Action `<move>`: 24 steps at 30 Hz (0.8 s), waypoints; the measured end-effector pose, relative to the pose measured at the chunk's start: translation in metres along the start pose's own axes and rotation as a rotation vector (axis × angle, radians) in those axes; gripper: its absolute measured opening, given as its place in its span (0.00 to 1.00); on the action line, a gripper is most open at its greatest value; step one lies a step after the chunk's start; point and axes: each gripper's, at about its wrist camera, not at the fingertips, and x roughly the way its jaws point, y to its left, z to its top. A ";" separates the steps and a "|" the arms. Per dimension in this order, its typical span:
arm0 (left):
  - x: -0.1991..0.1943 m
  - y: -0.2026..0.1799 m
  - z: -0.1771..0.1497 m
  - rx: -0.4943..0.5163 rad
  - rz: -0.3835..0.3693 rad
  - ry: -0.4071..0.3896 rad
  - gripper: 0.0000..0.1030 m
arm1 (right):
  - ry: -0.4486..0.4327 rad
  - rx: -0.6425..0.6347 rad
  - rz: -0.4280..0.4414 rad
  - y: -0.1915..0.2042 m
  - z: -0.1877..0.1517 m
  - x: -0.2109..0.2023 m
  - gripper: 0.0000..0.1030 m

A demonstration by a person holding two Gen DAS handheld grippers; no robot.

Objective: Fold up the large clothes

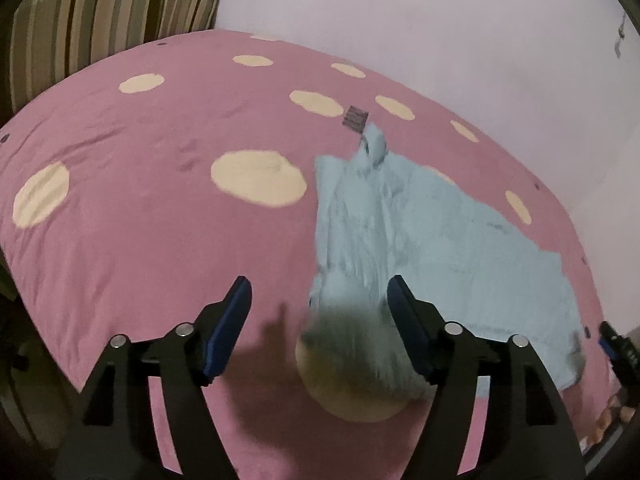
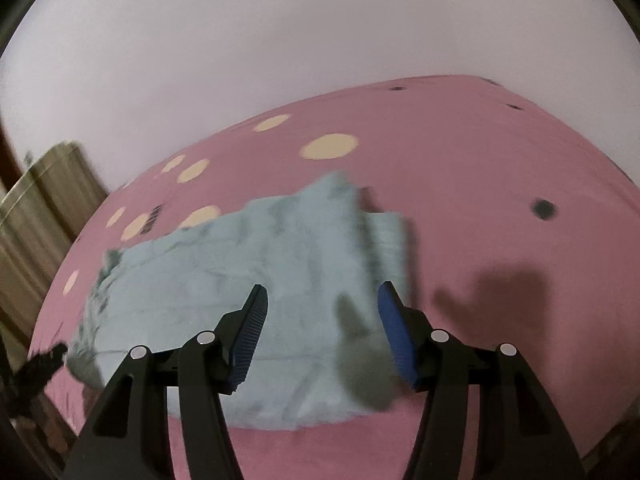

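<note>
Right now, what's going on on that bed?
A person is folding a light blue garment on a pink spotted bedspread, using two handheld tools. Both are open with nothing between their pads: the left tool hangs over the garment's left edge, the right tool over its middle. The garment lies partly folded and rumpled, with one end bunched toward the far side. The pictures are blurred, so finer detail of the folds is unclear.

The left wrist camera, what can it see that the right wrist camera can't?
Only the left wrist view shows the striped cushion close up and a small dark patterned patch on the bedspread. Only the right wrist view shows a big dark dot on the bedspread. Both show the pale blue garment lying on the pink spotted bedspread, the plain wall, and open fingers holding nothing.
</note>
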 end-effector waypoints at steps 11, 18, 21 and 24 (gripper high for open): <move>0.059 -0.013 0.046 0.084 -0.071 0.139 0.71 | 0.135 -0.224 0.137 0.119 0.003 0.069 0.38; 0.086 -0.018 0.053 0.136 -0.066 0.189 0.71 | 0.195 -0.268 0.108 0.150 -0.002 0.101 0.38; 0.097 -0.019 0.054 0.149 -0.059 0.215 0.71 | 0.228 -0.285 0.073 0.153 -0.010 0.117 0.38; 0.109 -0.017 0.055 0.152 -0.055 0.242 0.71 | 0.256 -0.299 0.051 0.154 -0.017 0.129 0.38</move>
